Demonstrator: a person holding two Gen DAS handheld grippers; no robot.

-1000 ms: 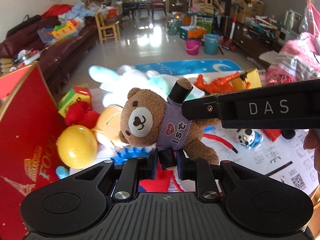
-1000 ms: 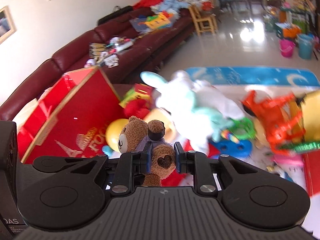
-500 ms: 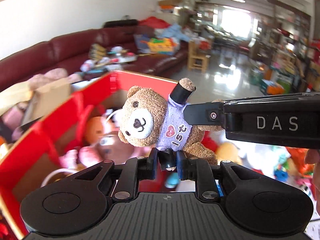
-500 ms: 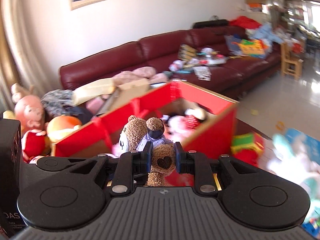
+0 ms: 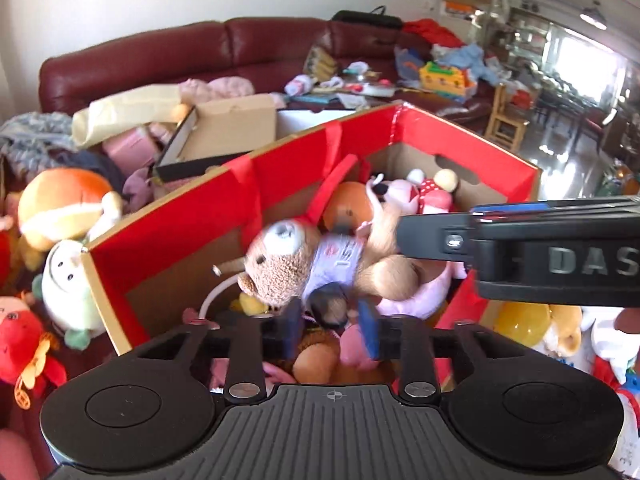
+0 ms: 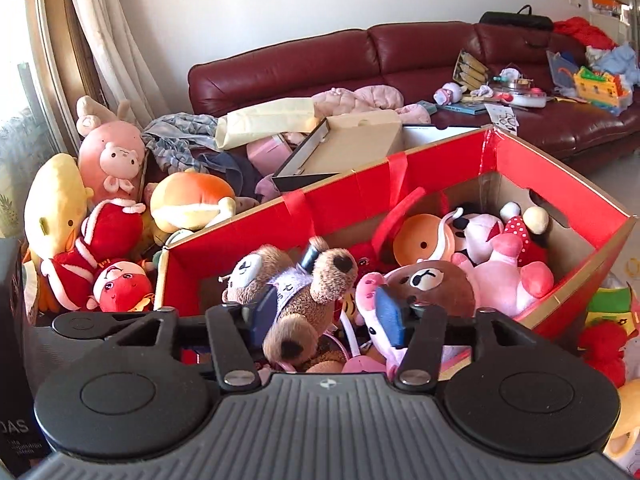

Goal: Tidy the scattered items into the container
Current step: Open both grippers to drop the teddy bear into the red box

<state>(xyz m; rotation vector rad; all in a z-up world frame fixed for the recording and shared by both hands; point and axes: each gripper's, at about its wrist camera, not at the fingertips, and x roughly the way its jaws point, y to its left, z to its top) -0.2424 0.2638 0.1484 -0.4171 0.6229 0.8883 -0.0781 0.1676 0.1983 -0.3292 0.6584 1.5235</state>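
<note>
Spreading wide, both tongs empty | left tongs (image 5: pixel 334 326) | right tongs (image 6: pixel 326 312) | teddy bear (image 6: pixel 304 292) inside red box (image 6: pixel 440 168) rim

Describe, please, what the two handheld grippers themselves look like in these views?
Both are matte black plastic. Each has a ribbed grey-black base, two round discs at its sides, and silver screws on angular linkage arms. The left gripper and right gripper carry blue pads on their fingers. The right one's side reads "DAS" in grey letters. No cables or sleeves show.

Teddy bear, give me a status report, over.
Both tools open, left, right. Teddy bear released, tumbling into red box. Plush toys beneath; nothing blocking.
</note>
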